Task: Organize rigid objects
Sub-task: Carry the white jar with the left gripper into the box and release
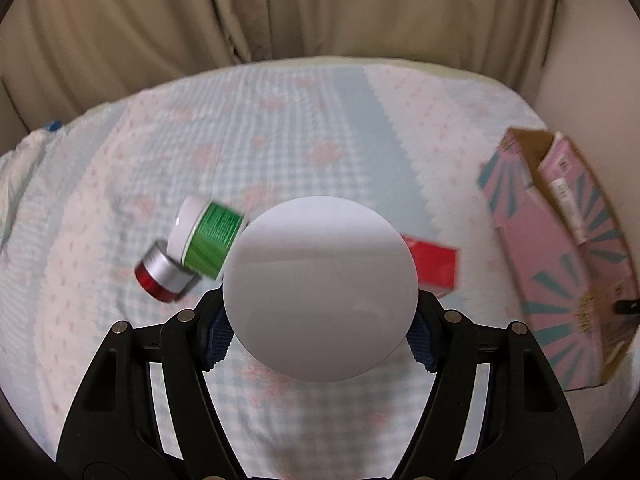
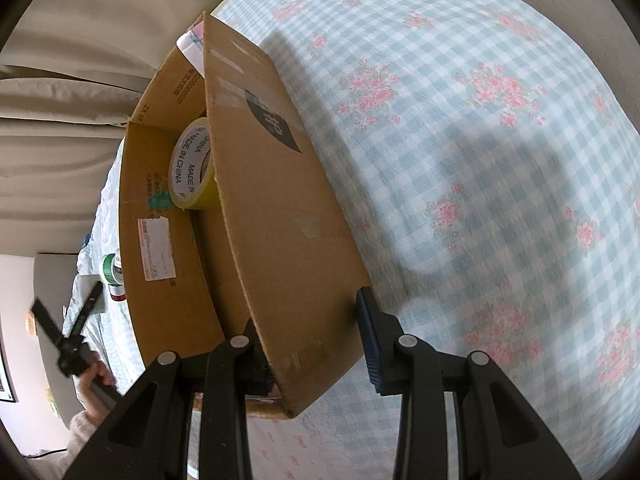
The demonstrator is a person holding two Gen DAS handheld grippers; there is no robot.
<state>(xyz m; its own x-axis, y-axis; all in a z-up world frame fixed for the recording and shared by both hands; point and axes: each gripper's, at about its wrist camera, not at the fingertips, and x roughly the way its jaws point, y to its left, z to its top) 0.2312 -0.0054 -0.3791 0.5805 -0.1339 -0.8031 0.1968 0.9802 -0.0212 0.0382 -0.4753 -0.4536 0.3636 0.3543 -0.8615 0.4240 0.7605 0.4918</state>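
My left gripper [image 1: 320, 322] pinches a white round lid [image 1: 320, 288] at the middle of the frame, above the checked cloth [image 1: 280, 120]. Left of it lie a green jar [image 1: 208, 240] and a red jar [image 1: 162, 274], touching; a red box [image 1: 436, 264] is behind at the right. My right gripper [image 2: 320, 356] is pressed on a flap [image 2: 280, 240] of the carton [image 2: 160, 240]; inside the carton stands a tape roll [image 2: 192, 164].

A bed under a pale blue-and-white checked cotton sheet with pink flowers [image 1: 280, 128] fills the room; beige pleated curtains [image 1: 200, 12] hang behind, beside a plain cream wall [image 1: 580, 60].
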